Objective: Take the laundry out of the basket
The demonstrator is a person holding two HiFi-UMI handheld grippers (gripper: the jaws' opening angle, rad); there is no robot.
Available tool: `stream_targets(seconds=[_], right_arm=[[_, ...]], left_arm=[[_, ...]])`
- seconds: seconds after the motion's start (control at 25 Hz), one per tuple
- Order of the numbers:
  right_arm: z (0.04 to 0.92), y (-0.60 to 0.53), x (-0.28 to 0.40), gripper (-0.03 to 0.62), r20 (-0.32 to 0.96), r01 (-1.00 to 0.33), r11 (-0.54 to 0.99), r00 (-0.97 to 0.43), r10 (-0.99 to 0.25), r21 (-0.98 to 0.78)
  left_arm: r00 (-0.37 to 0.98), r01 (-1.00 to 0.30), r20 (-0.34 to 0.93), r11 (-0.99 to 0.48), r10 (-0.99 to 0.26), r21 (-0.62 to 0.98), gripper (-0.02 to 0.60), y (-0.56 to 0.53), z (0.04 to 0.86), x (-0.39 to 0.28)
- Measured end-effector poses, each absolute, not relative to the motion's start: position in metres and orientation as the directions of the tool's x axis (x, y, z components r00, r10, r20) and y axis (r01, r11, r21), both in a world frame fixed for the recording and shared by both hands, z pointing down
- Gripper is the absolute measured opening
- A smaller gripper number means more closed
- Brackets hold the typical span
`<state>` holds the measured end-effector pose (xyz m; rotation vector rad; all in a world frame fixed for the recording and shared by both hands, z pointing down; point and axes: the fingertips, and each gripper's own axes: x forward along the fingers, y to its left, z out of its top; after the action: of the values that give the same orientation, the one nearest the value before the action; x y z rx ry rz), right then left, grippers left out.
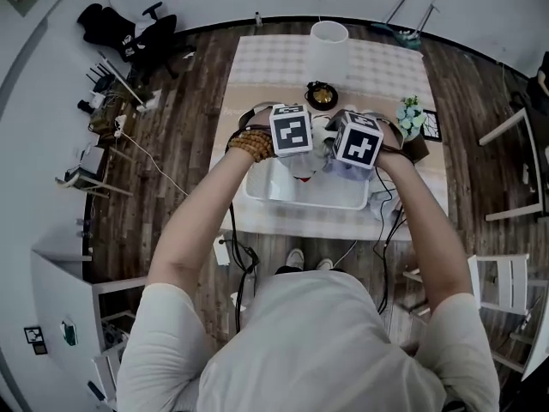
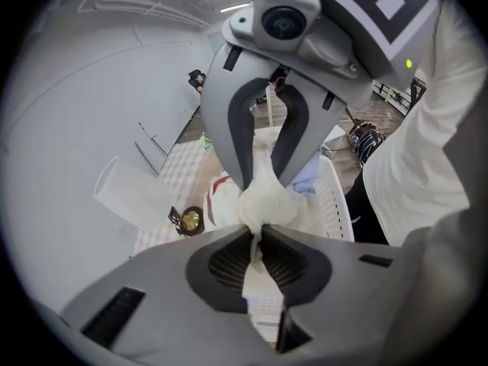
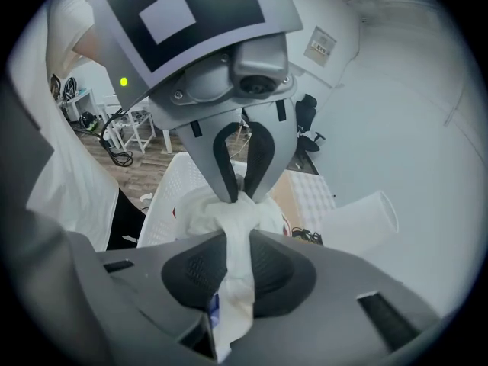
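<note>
A cream-white cloth (image 2: 267, 200) is stretched between my two grippers, which face each other just above the white laundry basket (image 1: 300, 202) on the table. My left gripper (image 2: 259, 233) is shut on one end of the cloth. Opposite it, my right gripper (image 3: 236, 241) is shut on the other end, and a strip of cloth (image 3: 232, 296) hangs through its jaws. In the head view the two marker cubes (image 1: 292, 130) sit side by side over the basket and hide the fingertips. More laundry lies in the basket: a white piece with red trim (image 2: 217, 197) and a pale blue piece (image 2: 313, 178).
A tall white cylinder (image 1: 328, 45) stands at the table's far end. A gold object in a black holder (image 1: 321, 95) sits just beyond the basket. A small flower pot (image 1: 410, 117) stands to the right. Cables hang off the table's near edge, and white chairs (image 1: 506, 281) stand on the right.
</note>
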<state>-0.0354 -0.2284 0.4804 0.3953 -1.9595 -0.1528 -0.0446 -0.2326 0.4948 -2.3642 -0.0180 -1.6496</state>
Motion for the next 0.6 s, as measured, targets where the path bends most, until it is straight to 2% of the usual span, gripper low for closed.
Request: stream_targets(seconds=[0.12, 0.28, 0.6], right_arm=[[0.464, -0.228, -0.034, 0.092, 0.853, -0.212, 0.930, -0.375, -0.362, 0.301], [0.457, -0.225, -0.029, 0.091, 0.848, -0.226, 0.926, -0.378, -0.371, 0.304], [0.441, -0.213, 0.029, 0.091, 0.848, -0.321, 0.895, -0.332, -0.414, 0.311]], left_arm=[[0.362, 0.133, 0.912, -0.958, -0.192, -0.255, 0.069, -0.240, 0.474, -0.045], [0.391, 0.139, 0.910, -0.968, -0.140, -0.209, 0.067, -0.228, 0.470, -0.038], [0.437, 0.205, 0.887, -0.945, -0.146, -0.256, 0.067, -0.227, 0.450, 0.018]])
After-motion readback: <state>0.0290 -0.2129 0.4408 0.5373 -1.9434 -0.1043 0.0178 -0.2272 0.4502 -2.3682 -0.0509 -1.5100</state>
